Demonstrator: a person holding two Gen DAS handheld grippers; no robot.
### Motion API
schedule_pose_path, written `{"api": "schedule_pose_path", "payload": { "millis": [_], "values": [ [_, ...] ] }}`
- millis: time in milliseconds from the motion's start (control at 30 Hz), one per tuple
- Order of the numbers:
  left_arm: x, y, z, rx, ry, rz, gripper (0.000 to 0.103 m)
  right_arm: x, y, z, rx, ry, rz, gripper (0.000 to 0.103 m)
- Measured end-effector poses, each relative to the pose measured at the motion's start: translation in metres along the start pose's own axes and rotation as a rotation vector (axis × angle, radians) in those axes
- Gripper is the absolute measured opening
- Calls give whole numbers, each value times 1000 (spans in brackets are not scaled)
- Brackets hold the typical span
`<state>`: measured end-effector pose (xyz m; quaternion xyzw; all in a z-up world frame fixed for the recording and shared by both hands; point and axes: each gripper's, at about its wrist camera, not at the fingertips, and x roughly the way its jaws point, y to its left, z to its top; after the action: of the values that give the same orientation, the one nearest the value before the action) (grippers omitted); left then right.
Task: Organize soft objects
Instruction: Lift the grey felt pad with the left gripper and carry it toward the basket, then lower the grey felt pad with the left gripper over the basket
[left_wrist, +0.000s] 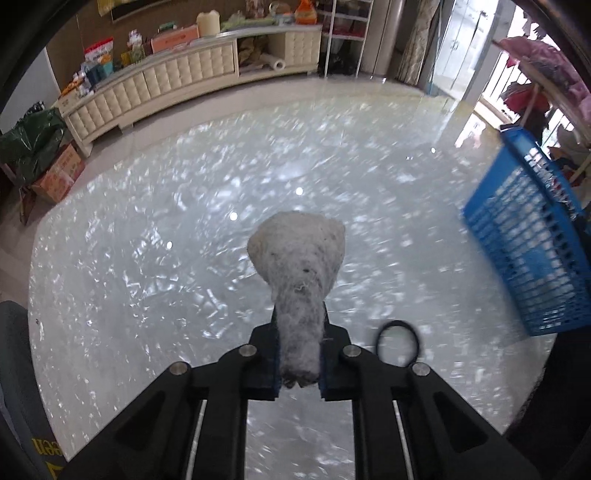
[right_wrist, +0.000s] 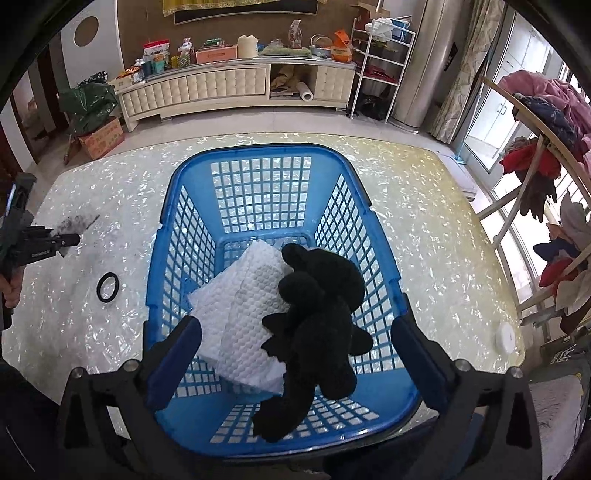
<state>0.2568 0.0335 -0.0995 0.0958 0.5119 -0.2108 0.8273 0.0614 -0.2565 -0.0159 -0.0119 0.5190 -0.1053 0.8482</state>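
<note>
My left gripper (left_wrist: 298, 332) is shut on a fluffy white-grey soft object (left_wrist: 299, 258) and holds it above the shiny white table (left_wrist: 147, 240). The blue plastic basket (left_wrist: 528, 236) stands to its right. In the right wrist view the basket (right_wrist: 266, 155) holds a white quilted cloth (right_wrist: 240, 306) and a black plush toy (right_wrist: 317, 325). My right gripper (right_wrist: 295, 350) is open and empty, its fingers spread over the basket's near end. The left gripper (right_wrist: 55, 240) shows at the far left, blurred.
A black elastic ring (left_wrist: 398, 343) lies on the table near my left gripper; it also shows in the right wrist view (right_wrist: 107, 287). A small white round disc (right_wrist: 506, 338) sits near the table's right edge. A cream TV cabinet (right_wrist: 236, 88) stands beyond.
</note>
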Motion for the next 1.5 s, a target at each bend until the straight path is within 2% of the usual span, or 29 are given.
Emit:
{"api": "schedule_pose_path", "payload": {
  "millis": [300,633,933,1133,1500],
  "values": [
    [-62,-56,-17,35,-94,-22,12,-13,3,-15,12,-40,39,103],
    [-118,-129,-31,124,-159,-107,12,-32,-3,-29,15,-107,78,103],
    [-121,-188,-35,138,-157,-188,12,-37,-8,-42,20,-148,114,103],
    [-121,-219,-29,180,-156,-198,12,-41,-20,-48,40,-171,119,103],
    [-110,-252,-5,235,-143,-183,12,-40,-40,-52,75,-196,136,103]
  ]
}}
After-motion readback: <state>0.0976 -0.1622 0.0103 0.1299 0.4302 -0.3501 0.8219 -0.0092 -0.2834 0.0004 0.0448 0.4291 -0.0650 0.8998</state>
